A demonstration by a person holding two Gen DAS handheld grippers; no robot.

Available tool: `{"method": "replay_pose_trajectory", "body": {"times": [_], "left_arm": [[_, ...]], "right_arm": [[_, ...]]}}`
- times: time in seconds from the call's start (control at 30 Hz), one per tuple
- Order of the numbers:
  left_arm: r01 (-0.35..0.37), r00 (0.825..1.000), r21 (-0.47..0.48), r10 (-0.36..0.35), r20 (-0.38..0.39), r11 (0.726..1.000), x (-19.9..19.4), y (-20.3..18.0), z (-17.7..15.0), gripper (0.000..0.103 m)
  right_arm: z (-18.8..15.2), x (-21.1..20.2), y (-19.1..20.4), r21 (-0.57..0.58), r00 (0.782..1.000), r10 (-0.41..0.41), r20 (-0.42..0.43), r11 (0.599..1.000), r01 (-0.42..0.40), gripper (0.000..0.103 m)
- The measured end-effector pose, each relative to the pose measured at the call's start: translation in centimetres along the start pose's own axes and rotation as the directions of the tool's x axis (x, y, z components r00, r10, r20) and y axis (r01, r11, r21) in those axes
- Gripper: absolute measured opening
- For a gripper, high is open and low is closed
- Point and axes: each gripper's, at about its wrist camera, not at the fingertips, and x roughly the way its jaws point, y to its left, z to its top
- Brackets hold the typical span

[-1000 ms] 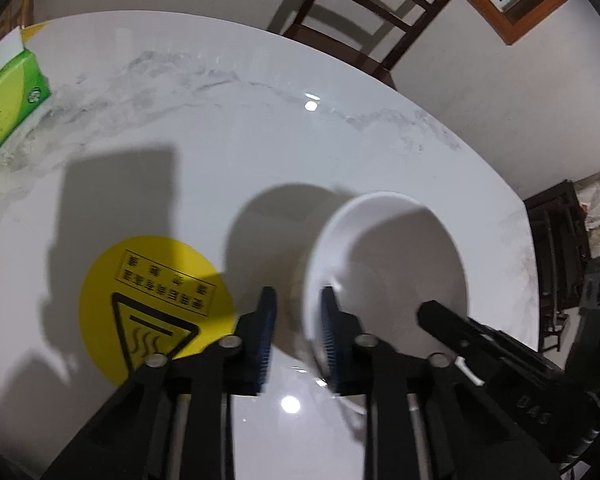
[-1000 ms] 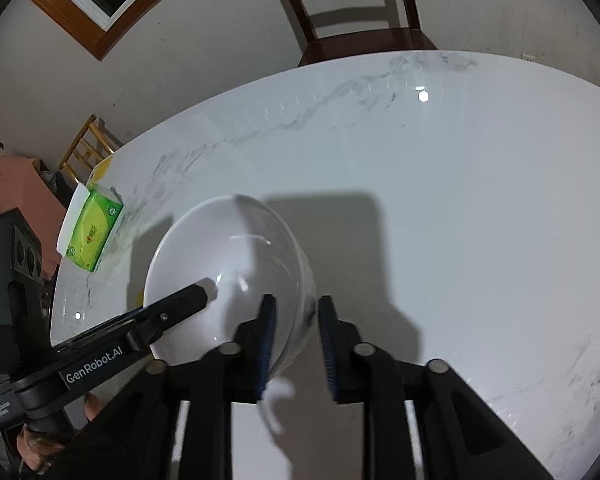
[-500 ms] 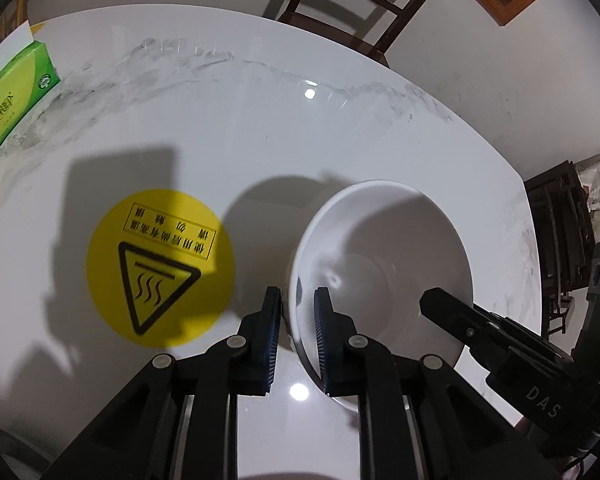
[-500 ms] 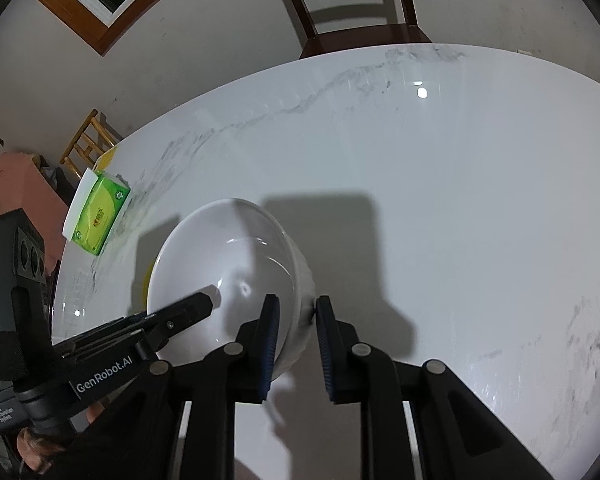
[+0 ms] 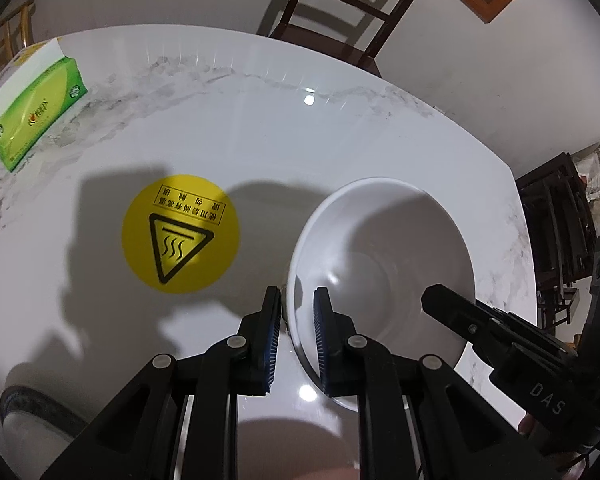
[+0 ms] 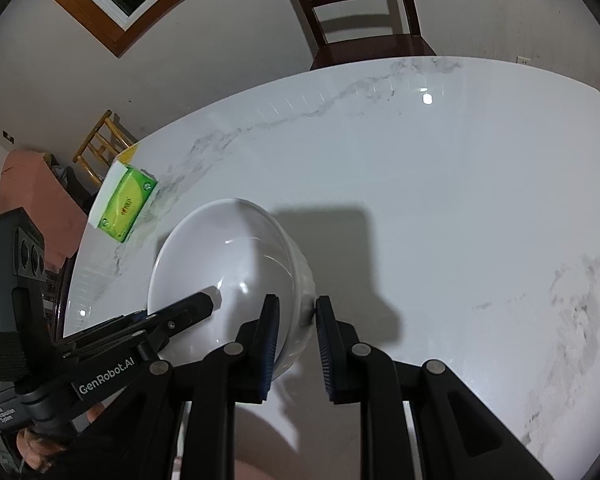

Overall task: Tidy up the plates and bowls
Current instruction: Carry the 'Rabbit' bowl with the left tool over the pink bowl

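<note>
Above the white marble table (image 5: 260, 128): white bowl (image 5: 384, 268), gripped on opposite sides of its rim by both grippers and clear of the tabletop, shadow cast below and to the left. Left gripper (image 5: 297, 330): fingers narrow, clamped on the bowl's near-left rim, one pad inside the wall, one outside. Right gripper (image 6: 297, 330): fingers narrow, clamped on the bowl's right wall, same inside-outside arrangement. Bowl tilted slightly, interior empty. On the table, left of the bowl: round yellow warning sticker (image 5: 180, 234), flat, apart from the bowl. At the far left table edge: green tissue box (image 5: 34, 104), well apart from the bowl. Behind the table: dark wooden chair (image 5: 340, 12).
</note>
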Motion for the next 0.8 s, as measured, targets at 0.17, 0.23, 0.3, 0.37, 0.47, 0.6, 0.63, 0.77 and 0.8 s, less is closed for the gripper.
{"method": "replay_pose_trajectory", "body": {"times": [0.17, 0.23, 0.3, 0.37, 0.47, 0.6, 0.63, 0.77, 0.8], "left_arm": [[-0.003, 1.0, 0.017, 0.003, 0.011, 1.0, -1.9, -0.7, -1.6, 0.014], [-0.003, 1.0, 0.024, 0.002, 0.02, 1.0, -2.6, -1.0, -2.1, 0.014], [-0.003, 1.0, 0.033, 0.002, 0.024, 0.999, -3.3, -1.1, -2.8, 0.014], [-0.004, 1.0, 0.04, 0.003, 0.027, 0.999, -3.9, -1.3, -3.6, 0.014], [-0.006, 1.0, 0.05, 0.004, 0.029, 0.999, -4.9, -1.6, -4.6, 0.014], [-0.009, 1.0, 0.061, 0.008, 0.029, 0.998, -6.3, -1.8, -6.4, 0.014], [-0.011, 1.0, 0.064, 0.009, 0.026, 0.998, -6.7, -1.8, -6.8, 0.014], [-0.017, 0.999, 0.067, 0.015, 0.029, 0.998, -8.0, -1.8, -8.6, 0.014], [-0.019, 0.999, 0.068, 0.017, 0.029, 0.998, -8.3, -1.8, -9.0, 0.014]], "right_arm": [[-1.4, -1.7, 0.7, -0.01, 1.0, -0.005, 0.011, 1.0, 0.006, 0.019], [-1.9, -2.4, 0.9, -0.012, 1.0, -0.005, 0.017, 1.0, 0.005, 0.019], [-2.6, -3.3, 1.0, -0.011, 1.0, -0.003, 0.023, 1.0, 0.003, 0.019], [-3.2, -4.1, 1.3, -0.013, 1.0, 0.0, 0.031, 1.0, 0.001, 0.019], [-4.3, -5.5, 1.8, -0.02, 0.999, -0.003, 0.046, 1.0, 0.004, 0.019], [-5.6, -7.0, 2.5, -0.036, 0.999, -0.011, 0.053, 0.999, 0.013, 0.019], [-6.1, -7.4, 2.7, -0.037, 0.999, -0.013, 0.052, 0.999, 0.015, 0.019], [-7.7, -8.5, 3.4, -0.046, 0.999, -0.014, 0.047, 0.999, 0.016, 0.019], [-8.0, -8.6, 3.4, -0.047, 0.999, -0.013, 0.046, 0.999, 0.015, 0.019]]}}
